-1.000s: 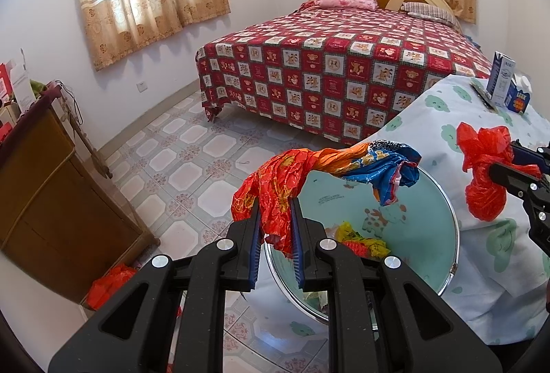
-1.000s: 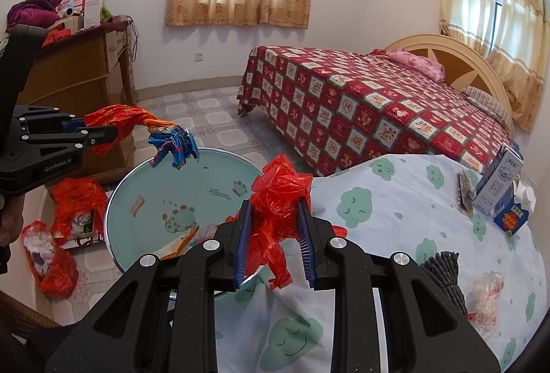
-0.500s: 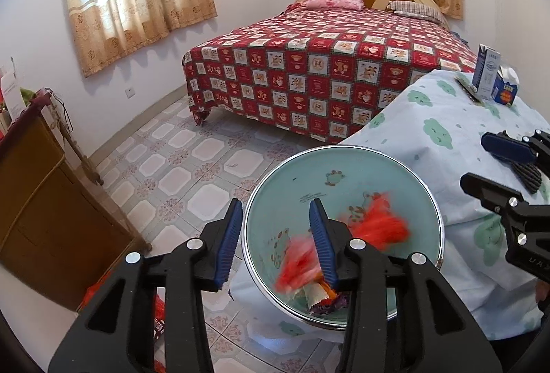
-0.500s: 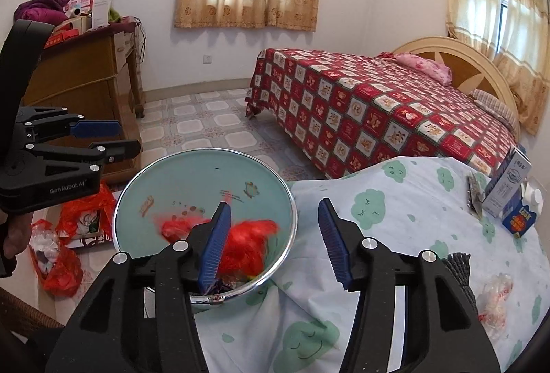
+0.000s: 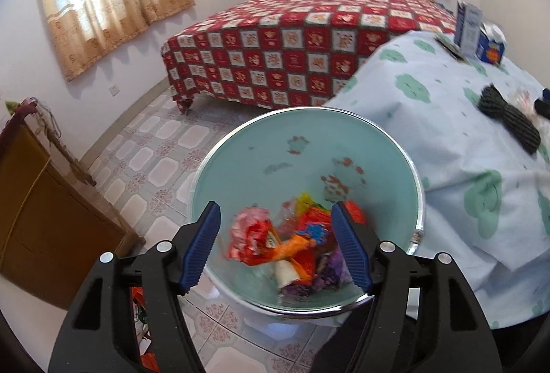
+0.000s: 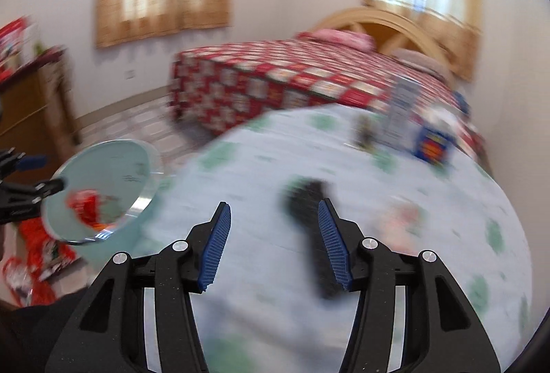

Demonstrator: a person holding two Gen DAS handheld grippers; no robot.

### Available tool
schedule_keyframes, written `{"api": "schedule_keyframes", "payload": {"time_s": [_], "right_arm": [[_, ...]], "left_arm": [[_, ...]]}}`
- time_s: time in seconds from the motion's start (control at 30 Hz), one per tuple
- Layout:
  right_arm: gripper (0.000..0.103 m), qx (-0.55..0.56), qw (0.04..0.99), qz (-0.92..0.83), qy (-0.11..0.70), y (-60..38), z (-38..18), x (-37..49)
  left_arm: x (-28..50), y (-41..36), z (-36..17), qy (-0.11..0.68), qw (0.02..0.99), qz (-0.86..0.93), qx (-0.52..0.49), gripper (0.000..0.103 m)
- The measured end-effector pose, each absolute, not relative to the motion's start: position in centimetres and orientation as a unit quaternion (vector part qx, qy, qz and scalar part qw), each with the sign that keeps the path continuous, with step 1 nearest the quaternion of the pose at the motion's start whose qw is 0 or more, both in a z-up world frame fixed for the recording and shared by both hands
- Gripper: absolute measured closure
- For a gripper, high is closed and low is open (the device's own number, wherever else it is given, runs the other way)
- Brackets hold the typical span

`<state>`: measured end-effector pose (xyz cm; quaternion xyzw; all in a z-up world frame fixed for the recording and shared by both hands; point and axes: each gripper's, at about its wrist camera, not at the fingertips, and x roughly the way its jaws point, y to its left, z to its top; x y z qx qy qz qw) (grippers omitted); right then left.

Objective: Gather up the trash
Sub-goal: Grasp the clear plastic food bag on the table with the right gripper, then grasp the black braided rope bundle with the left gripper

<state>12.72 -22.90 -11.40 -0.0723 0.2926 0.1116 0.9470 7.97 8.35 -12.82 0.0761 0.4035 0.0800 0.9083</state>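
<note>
Two hand-held grippers show, both released and holding nothing. The left hand-held gripper [image 5: 275, 246], whose jaws have just been opening, hangs over the one pale green basin [image 5: 240, 167], where the crumpled wrappers [image 5: 295, 249] lie in a heap at the bottom, too blurred to count. The right hand-held gripper [image 6: 273, 242] is above the cloth-covered counter [image 6: 261, 160], near one dark bundle [image 6: 309, 201]. At the counter's far edge stand two cartons [image 5: 469, 26]. One bed [image 5: 292, 46] stands beyond.
</note>
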Motion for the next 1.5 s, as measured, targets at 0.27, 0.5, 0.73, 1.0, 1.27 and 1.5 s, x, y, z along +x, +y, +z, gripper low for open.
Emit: {"api": "schedule_keyframes", "payload": {"time_s": [0.27,0.5,0.73,1.0,1.27,1.5], "right_arm": [[0.045,-0.022,0.928,0.074,0.365,-28.6,-13.5,16.9],[0.068,0.006,0.923,0.092,0.373,-30.9,-13.7,16.3],[0.068,-0.022,0.946,0.030,0.322,-34.5,-12.2,12.4],[0.067,-0.002,0.951,-0.007,0.310,-38.8,-13.4,9.6],[0.066,0.011,0.955,0.011,0.297,-38.7,-13.7,9.0],[0.066,0.019,0.957,0.030,0.287,-37.9,-13.8,8.3]], "left_arm": [[9.2,3.6,-12.7,0.399,0.910,0.057,0.095,0.028],[11.3,-1.7,-11.2,0.385,0.918,0.023,0.095,0.027],[13.4,-8.8,-10.3,0.378,0.921,-0.018,0.093,0.020],[16.0,-17.8,-11.2,0.400,0.910,-0.066,0.086,0.015],[15.9,-22.0,-13.7,0.416,0.895,-0.077,0.141,0.013],[15.1,-16.2,-14.0,0.417,0.890,-0.021,0.183,0.012]]}}
